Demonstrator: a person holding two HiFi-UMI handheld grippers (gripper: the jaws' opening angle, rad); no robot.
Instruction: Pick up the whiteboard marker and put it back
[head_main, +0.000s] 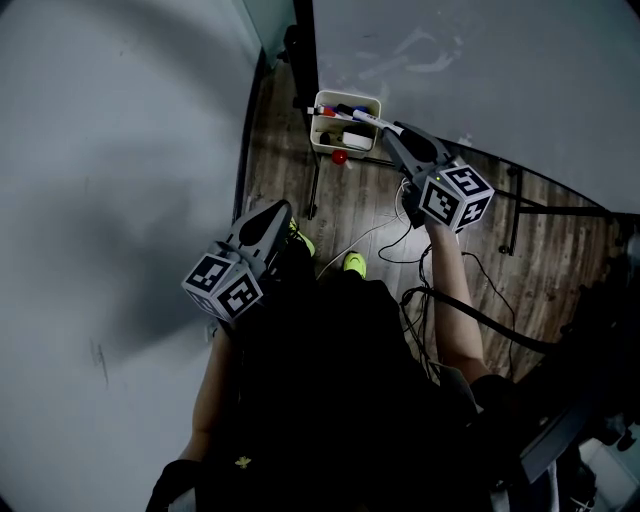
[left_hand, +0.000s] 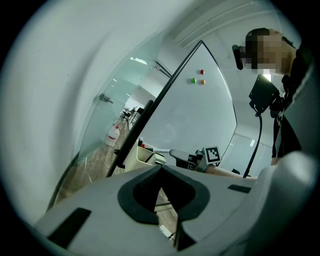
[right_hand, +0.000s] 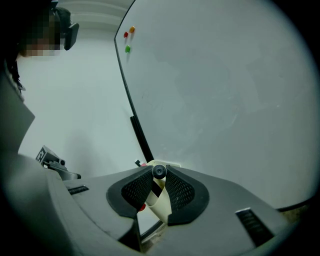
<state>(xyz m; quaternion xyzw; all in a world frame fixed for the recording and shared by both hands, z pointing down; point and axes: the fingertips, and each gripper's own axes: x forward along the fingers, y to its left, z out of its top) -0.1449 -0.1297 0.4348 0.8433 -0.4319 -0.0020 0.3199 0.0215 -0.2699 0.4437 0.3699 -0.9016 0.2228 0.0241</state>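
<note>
Well left of tray (head_main: 347, 95): left gripper (head_main: 276, 214), clenched shut on nothing. Only in its view: three magnets (left_hand: 198, 77) high on board (left_hand: 190, 115). Tray's inside, with pens (head_main: 335, 111), open to head view alone. Over tray's right rim: marker (head_main: 364, 117), pinched in right gripper (head_main: 386, 128). From the head, a thin white barrel pointing at tray; in right gripper view, end-on, dark round tip, pale barrel.
</note>
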